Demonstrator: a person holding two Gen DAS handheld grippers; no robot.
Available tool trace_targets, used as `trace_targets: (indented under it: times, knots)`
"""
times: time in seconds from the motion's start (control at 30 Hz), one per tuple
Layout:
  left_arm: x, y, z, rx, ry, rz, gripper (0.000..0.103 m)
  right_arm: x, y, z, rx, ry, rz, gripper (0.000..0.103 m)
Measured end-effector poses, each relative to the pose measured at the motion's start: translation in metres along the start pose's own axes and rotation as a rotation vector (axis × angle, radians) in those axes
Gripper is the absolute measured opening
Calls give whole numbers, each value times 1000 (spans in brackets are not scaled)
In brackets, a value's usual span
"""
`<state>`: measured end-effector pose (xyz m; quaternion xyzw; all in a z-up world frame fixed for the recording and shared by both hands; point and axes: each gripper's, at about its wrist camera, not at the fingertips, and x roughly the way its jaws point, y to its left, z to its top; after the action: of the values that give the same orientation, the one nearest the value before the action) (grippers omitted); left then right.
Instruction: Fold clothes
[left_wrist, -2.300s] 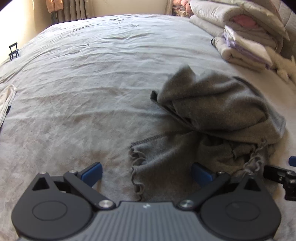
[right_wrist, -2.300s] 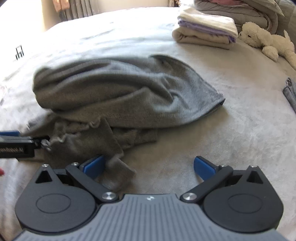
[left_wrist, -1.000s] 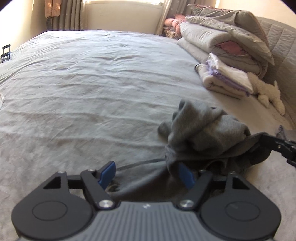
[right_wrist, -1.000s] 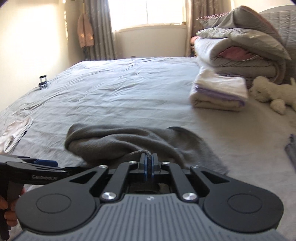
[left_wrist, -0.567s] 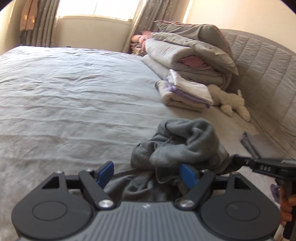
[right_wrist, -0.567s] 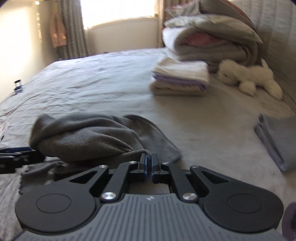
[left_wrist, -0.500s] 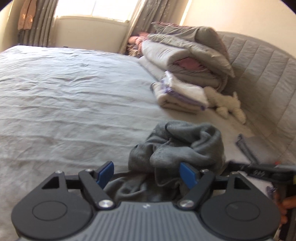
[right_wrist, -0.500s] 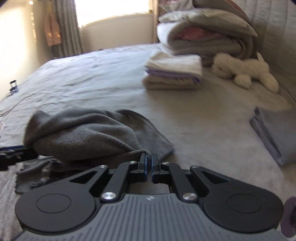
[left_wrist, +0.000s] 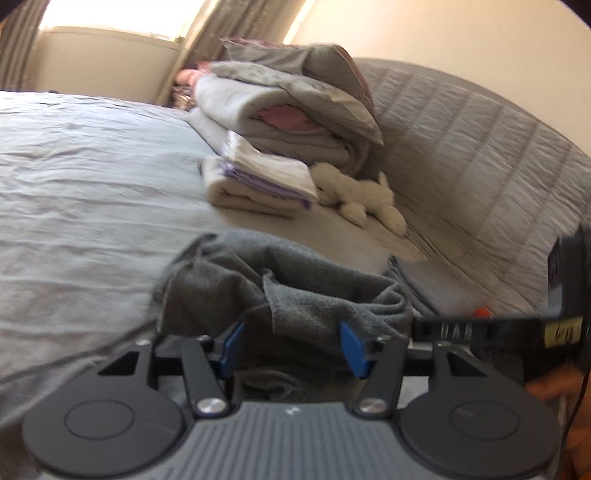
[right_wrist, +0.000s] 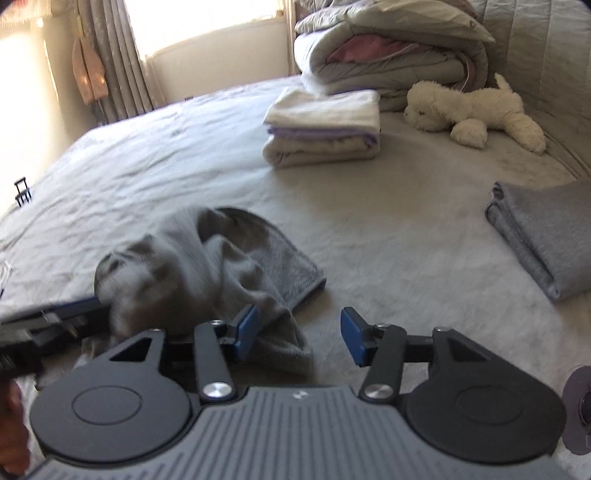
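My left gripper (left_wrist: 290, 343) was closing with the grey cloth (left_wrist: 295, 295) bunched between its jaws, nearer than my opening right gripper (right_wrist: 299, 334), whose left pad (right_wrist: 246, 328) only brushed the cloth's edge.

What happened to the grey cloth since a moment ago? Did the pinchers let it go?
Yes. The right gripper, which was pinched shut on the grey cloth, is opening and has dropped it onto the bed. The left gripper is closing with cloth between its fingers, and both views have swung toward the headboard. The folded towel stack, plush toy and folded grey blanket stayed put.
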<state>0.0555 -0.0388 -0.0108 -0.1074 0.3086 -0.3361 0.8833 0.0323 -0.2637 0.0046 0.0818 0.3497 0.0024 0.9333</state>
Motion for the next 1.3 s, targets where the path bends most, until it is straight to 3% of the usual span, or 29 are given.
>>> trace_targets:
  times: [0.3, 0.47, 0.63, 0.83, 1.0, 1.13, 1.2, 1.23, 1.27, 1.3]
  knots:
    - [17, -21, -17, 111, 124, -25, 55, -22, -10, 8, 77, -70, 59, 54]
    - [3, -25, -14, 135, 122, -10, 61, -24, -3, 11, 77, -71, 124, 54]
    - [-23, -18, -6, 153, 81, 67, 68, -25, 7, 15, 68, -69, 176, 54]
    - [-38, 8, 7, 85, 41, 169, 69, -26, 19, 17, 44, -72, 191, 55]
    - [-22, 35, 20, -25, 24, 226, 67, -24, 26, 18, 62, -73, 219, 55]
    - [-8, 56, 16, -178, 36, 181, 58, -19, 35, 17, 64, -62, 245, 55]
    - [-2, 60, 11, -245, 36, 143, 48, -17, 40, 16, 54, -55, 250, 55]
    - [0, 60, 9, -271, 33, 125, 42, -14, 42, 16, 44, -51, 246, 55]
    - [0, 60, 7, -291, 28, 112, 28, -12, 45, 15, 34, -47, 242, 55]
    - [-1, 59, 7, -301, 17, 108, 18, -10, 46, 14, 24, -44, 229, 49]
